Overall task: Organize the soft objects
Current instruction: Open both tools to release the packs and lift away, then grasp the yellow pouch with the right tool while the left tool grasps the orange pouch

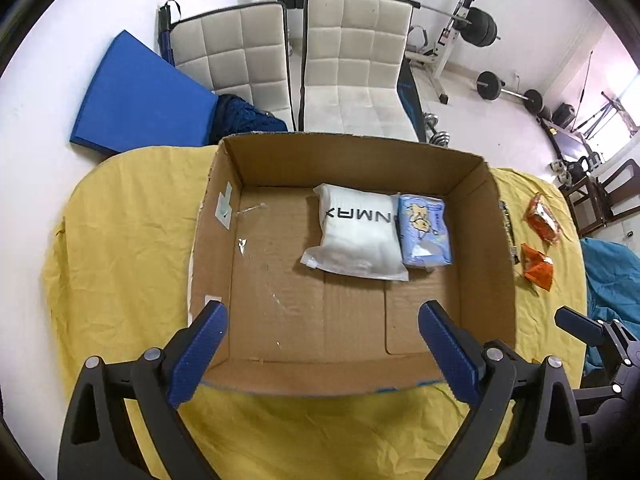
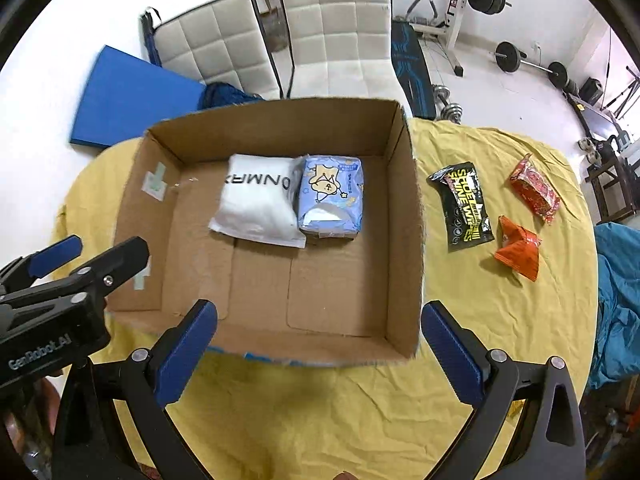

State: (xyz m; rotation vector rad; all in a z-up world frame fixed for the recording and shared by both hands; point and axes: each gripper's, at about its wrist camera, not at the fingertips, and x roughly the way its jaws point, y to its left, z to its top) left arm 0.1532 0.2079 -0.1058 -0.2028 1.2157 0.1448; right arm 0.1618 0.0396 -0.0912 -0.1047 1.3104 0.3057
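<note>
A big brown box (image 2: 404, 216) sits on a table with a yellow cloth (image 2: 480, 320) over it. Two soft things are already inside, near the far wall. One is a white puffy pack (image 2: 256, 204) with black letters. Right beside it, touching, is a blue pack (image 2: 332, 200) with a little cartoon animal on it.

Three more packs lie on the cloth, outside the box on its right side. The black wipes pack (image 2: 464, 208) is nearest the box. Two orange packs (image 2: 534, 190) (image 2: 518, 254) lie a bit farther out.

The left gripper (image 1: 322, 336) hangs over the near edge of the box. Its blue fingers are spread wide and hold nothing. The right gripper (image 2: 320, 336) hangs near the box's front right corner. Its fingers are wide apart too, with nothing between them.

I think the right one should go for the black pack next. Things could go wrong here. The packs are flat and slippery-looking, so the fingers might only pinch a corner and drop it. They could also grab the loose cloth and tug it, which would drag everything. Carrying a pack low might bump the tall box wall and push the box. The two grippers are close together, so they could knock each other.
</note>
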